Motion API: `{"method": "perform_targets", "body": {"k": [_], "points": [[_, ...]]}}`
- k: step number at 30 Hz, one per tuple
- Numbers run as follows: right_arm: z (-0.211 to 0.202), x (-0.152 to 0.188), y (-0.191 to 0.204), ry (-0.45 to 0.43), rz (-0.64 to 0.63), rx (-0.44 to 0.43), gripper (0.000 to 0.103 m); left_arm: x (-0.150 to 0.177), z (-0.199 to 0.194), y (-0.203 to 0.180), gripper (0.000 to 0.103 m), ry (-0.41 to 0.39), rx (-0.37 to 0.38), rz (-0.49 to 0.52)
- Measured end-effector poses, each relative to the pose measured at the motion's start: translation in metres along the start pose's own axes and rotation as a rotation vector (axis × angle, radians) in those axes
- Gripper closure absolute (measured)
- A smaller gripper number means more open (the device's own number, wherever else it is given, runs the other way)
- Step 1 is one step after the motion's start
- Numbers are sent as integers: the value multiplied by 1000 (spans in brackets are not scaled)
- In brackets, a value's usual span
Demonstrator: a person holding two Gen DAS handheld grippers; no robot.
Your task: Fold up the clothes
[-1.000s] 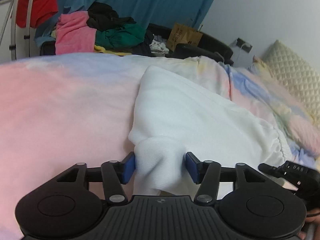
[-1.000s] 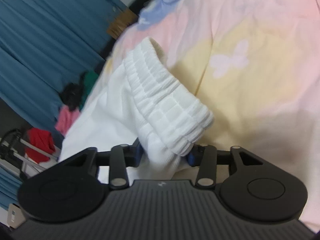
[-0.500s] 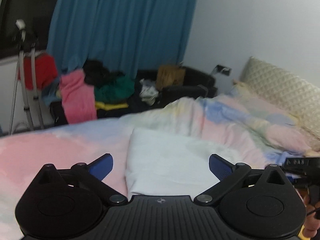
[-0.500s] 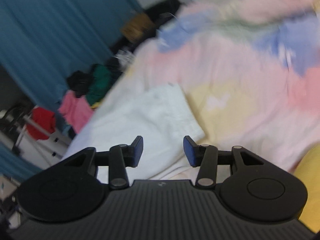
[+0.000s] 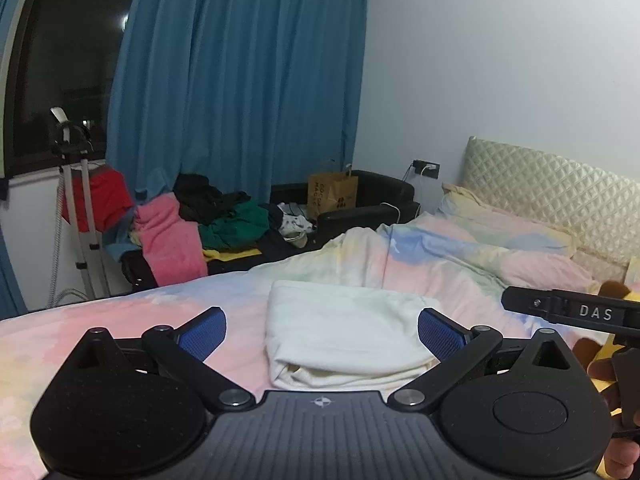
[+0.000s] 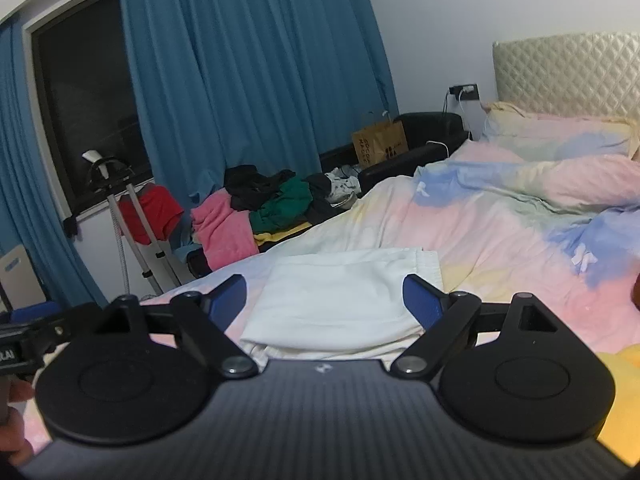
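A white garment [image 5: 344,332] lies folded in a flat rectangle on the pastel bedspread [image 5: 120,320]; the right wrist view shows the same white garment [image 6: 340,296] with its elastic waistband at the right end. My left gripper [image 5: 322,330] is open, raised above and in front of the garment, with nothing between its blue pads. My right gripper [image 6: 324,298] hangs above the garment too, its jaws opening wide and empty. Part of the right gripper's black body shows at the right edge of the left wrist view.
A heap of unfolded clothes [image 5: 200,220] in pink, black and green lies on a dark couch [image 5: 360,204] past the bed, beside a brown paper bag [image 5: 332,194]. A stand with a red garment [image 5: 96,200] is at the left. Blue curtains, pillows [image 5: 504,236], quilted headboard.
Both grippers let go of the white garment, opened wide and rose back from it. The garment now lies flat on the bed. The right wrist rolled to level.
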State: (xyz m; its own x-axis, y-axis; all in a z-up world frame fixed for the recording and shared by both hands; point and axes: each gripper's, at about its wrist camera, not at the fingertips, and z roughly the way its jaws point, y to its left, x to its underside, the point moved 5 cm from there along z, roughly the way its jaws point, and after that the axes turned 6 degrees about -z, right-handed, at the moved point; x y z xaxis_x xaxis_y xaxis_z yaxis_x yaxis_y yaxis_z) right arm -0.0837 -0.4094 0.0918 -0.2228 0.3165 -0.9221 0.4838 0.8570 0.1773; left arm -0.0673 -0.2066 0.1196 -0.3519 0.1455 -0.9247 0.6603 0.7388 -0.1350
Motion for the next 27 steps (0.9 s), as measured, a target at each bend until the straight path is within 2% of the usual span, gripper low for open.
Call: {"method": "perform_targets", "body": {"k": [3, 7, 11, 21, 27], "points": [[-7, 14, 14, -13, -33, 7, 16, 16, -16, 0, 0, -34, -12, 24], [-10, 34, 30, -30, -73, 15, 16, 35, -20, 3, 0, -34, -3, 21], [-6, 57, 42, -40, -97, 17, 16, 51, -16, 10, 0, -31, 13, -6], [14, 98, 50, -25, -132, 65, 16, 79, 5, 26, 0, -30, -21, -23], [19, 107, 56, -23, -168, 61, 16, 98, 16, 32, 0, 13, -32, -27]]}}
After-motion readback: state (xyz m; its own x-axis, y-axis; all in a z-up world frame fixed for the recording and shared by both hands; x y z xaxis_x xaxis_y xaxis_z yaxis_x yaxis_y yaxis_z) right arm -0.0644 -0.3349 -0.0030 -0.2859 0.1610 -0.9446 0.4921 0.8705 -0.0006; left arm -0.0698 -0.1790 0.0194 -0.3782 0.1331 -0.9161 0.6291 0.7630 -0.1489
